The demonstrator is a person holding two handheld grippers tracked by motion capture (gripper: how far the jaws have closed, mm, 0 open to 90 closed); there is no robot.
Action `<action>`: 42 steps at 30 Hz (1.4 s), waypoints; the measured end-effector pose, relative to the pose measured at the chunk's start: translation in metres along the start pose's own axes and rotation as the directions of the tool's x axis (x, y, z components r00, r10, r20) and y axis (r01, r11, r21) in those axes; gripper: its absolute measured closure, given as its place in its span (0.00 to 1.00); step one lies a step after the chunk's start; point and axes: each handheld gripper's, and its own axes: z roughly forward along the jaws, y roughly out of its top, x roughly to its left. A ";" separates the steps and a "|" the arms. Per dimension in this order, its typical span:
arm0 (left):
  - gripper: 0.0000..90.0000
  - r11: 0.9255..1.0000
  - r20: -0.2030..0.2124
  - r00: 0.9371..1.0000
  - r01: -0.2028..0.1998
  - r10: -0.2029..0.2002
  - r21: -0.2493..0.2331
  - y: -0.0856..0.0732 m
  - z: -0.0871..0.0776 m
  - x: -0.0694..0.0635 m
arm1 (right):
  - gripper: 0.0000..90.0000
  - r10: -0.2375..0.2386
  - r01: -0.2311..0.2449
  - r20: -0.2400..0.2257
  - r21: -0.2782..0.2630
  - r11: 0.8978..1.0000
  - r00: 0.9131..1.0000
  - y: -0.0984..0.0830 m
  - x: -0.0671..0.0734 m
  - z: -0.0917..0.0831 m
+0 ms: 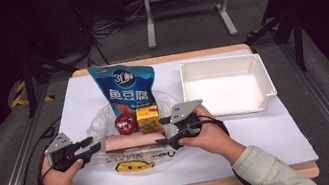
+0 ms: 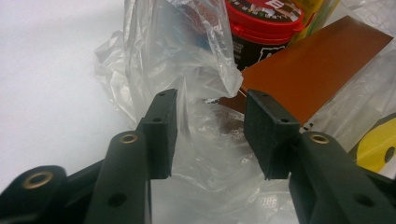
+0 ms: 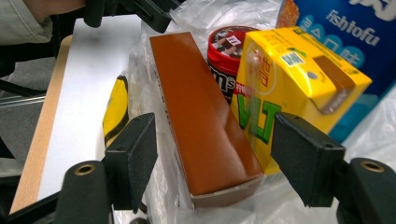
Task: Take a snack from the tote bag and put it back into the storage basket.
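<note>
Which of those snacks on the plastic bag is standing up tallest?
The blue fish tofu pouch. It stands upright behind the red tub and yellow carton, while the brown box lies flat in front.

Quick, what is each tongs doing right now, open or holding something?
Left tongs: open, with the clear plastic bag between its pads, not pinched.
Right tongs: open around the end of the brown box, holding nothing.

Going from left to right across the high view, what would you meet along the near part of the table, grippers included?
Left gripper → brown box → right gripper → white bin.
</note>
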 end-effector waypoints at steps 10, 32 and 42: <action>0.51 1.000 -0.001 1.000 -0.009 0.009 -0.012 -0.001 -0.006 -0.004 | 0.40 -0.016 0.018 -0.059 0.048 0.999 0.998 0.015 0.001 0.014; 0.45 0.999 0.000 1.000 -0.008 0.008 -0.038 -0.009 -0.021 -0.009 | 0.42 -0.051 0.063 -0.090 0.128 0.990 0.995 0.040 0.005 0.051; 0.45 0.999 0.010 1.000 -0.013 0.013 -0.042 -0.008 -0.019 -0.008 | 0.41 -0.080 0.094 -0.092 0.160 0.983 0.993 0.044 0.010 0.065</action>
